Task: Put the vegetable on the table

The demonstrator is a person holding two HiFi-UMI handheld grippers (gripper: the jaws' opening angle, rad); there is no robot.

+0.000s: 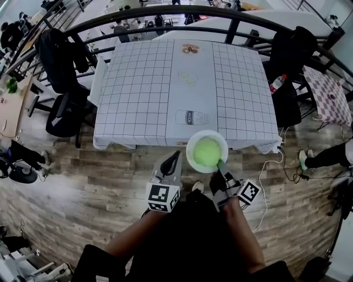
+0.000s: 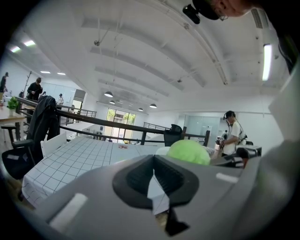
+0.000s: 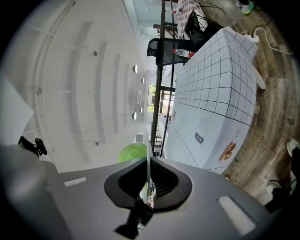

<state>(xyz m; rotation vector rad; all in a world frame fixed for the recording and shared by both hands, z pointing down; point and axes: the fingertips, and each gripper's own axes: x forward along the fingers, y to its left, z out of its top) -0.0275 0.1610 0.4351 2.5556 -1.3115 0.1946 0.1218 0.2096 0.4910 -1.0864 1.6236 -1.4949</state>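
A round light-green vegetable (image 1: 207,151) lies on a white plate (image 1: 191,144), held in the air just in front of the table's near edge. My right gripper (image 1: 221,166) is shut on the plate's near rim. In the right gripper view the plate (image 3: 148,152) runs edge-on between the jaws, with the vegetable (image 3: 131,152) to its left. My left gripper (image 1: 175,157) is beside the plate on its left, shut and holding nothing. The left gripper view shows its closed jaws, with the vegetable (image 2: 189,151) to the right beyond them. The table (image 1: 143,82) has a white checked cloth.
Pictures of a milk bottle (image 1: 192,117) and snacks are printed on the cloth. Black chairs (image 1: 60,71) stand at the table's left, and a curved black railing (image 1: 165,11) runs behind it. At the right are a chair with a bottle (image 1: 277,83) and a white cable (image 1: 265,187).
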